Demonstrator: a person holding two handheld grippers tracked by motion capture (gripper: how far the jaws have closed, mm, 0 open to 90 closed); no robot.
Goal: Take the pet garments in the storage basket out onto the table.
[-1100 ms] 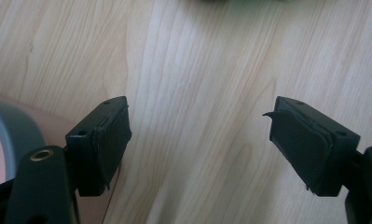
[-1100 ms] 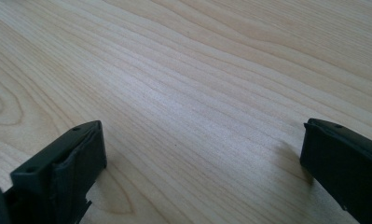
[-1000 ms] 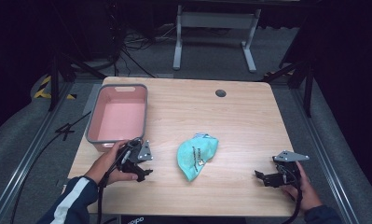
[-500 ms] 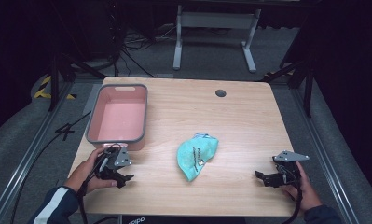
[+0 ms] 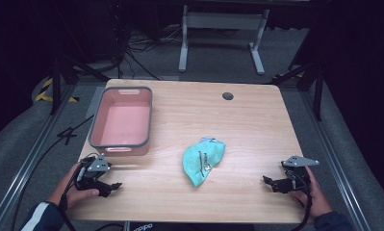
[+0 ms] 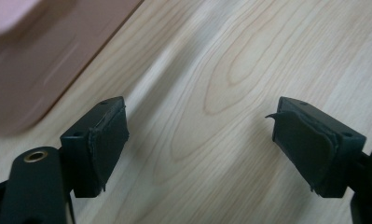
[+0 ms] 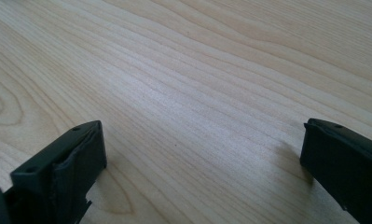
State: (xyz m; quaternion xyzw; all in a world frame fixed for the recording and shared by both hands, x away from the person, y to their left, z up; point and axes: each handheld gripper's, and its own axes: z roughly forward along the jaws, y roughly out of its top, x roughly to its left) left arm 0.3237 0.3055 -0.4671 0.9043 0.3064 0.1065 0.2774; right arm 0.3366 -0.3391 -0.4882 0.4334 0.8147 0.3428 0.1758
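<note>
Both grippers [image 6: 200,144] [image 7: 202,172] gape; overhead adds teal cloth [image 5: 203,159].

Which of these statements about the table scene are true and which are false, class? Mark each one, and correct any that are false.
1. The pink bin holds the teal cloth. False: the cloth lies on the table, to the right of the bin, which looks empty.
2. The left gripper has its jaws open. True.
3. The right gripper grips the cloth. False: its jaws are open over bare wood, apart from the cloth.
4. The left gripper sits near the bin's front corner. True.
5. A dark round hole shows near the table's far edge. True.
</note>
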